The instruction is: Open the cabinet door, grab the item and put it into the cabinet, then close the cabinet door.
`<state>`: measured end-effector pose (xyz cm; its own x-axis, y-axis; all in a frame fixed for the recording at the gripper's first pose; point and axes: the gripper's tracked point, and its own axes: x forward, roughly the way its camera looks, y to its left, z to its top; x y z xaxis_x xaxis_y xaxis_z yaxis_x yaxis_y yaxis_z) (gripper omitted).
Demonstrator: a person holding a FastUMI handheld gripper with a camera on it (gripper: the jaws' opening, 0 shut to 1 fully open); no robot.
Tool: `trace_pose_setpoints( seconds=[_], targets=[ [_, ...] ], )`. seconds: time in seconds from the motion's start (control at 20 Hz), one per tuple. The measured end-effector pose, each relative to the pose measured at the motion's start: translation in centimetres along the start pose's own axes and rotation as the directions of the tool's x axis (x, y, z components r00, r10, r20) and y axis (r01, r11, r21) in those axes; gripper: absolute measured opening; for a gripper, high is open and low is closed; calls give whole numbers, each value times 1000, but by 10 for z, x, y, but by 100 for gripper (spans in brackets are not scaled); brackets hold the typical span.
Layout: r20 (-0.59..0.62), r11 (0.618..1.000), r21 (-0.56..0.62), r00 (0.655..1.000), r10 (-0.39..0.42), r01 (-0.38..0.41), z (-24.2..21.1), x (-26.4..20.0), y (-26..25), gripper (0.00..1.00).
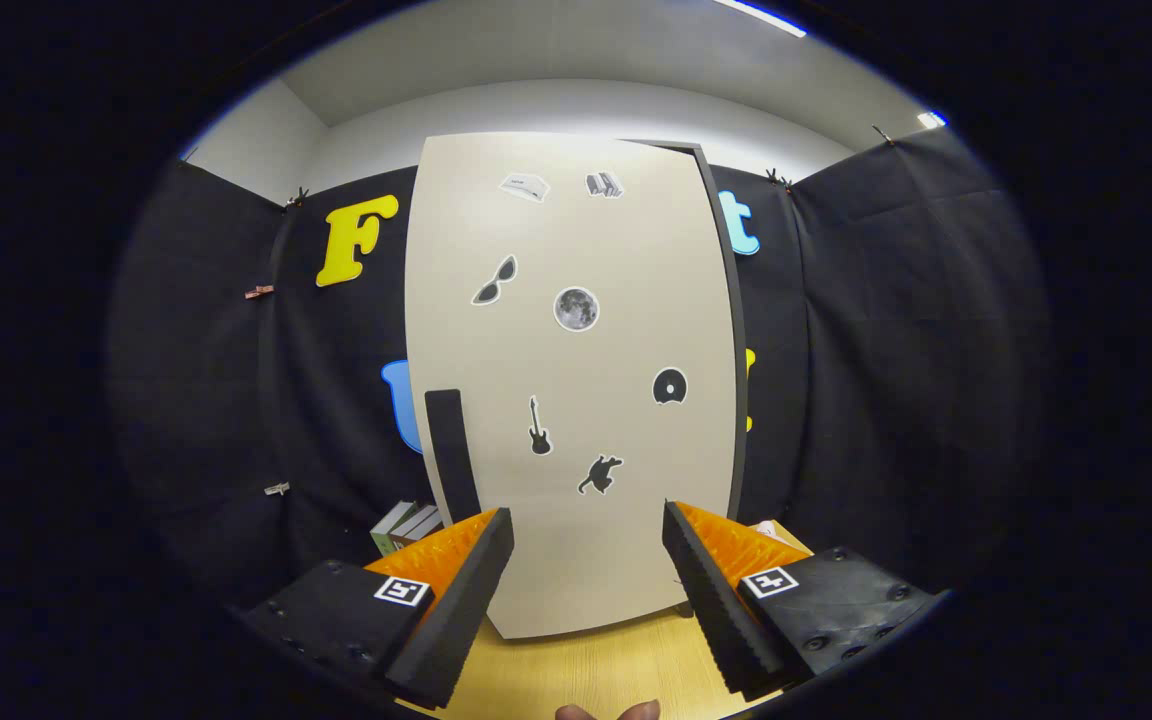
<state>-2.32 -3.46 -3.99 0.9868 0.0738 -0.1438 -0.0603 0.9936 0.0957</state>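
Leftmost, behind the left finger, a small stack of books (406, 525) sits on the counter (576, 670) against the booth wall; only its upper corner shows, so whether it is the item to be stowed cannot be told. Just right of it a black vertical handle (452, 455) runs along the left edge of the cabinet door (576, 400), its lower end hidden by the finger. Door is beige, closed, carrying small stickers: sunglasses, moon, guitar, disc and others too small to name. A dark cabinet edge (733, 330) shows along the door's right side; the interior is hidden. Gripper (586, 580) hangs just ahead of the door's lower part, jaws spread wide, nothing between them but door and counter. Behind the right finger a pale scrap (766, 527) peeks out, unidentifiable. Fingertips of a hand (606, 712) show, cut off.
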Motion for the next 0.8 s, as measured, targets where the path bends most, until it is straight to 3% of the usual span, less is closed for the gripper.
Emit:
trace_pose_setpoints(
  seconds=[0.8],
  targets=[
    [2,1000,-7,1000,16,-16,-1,0,8,97]
  ],
)
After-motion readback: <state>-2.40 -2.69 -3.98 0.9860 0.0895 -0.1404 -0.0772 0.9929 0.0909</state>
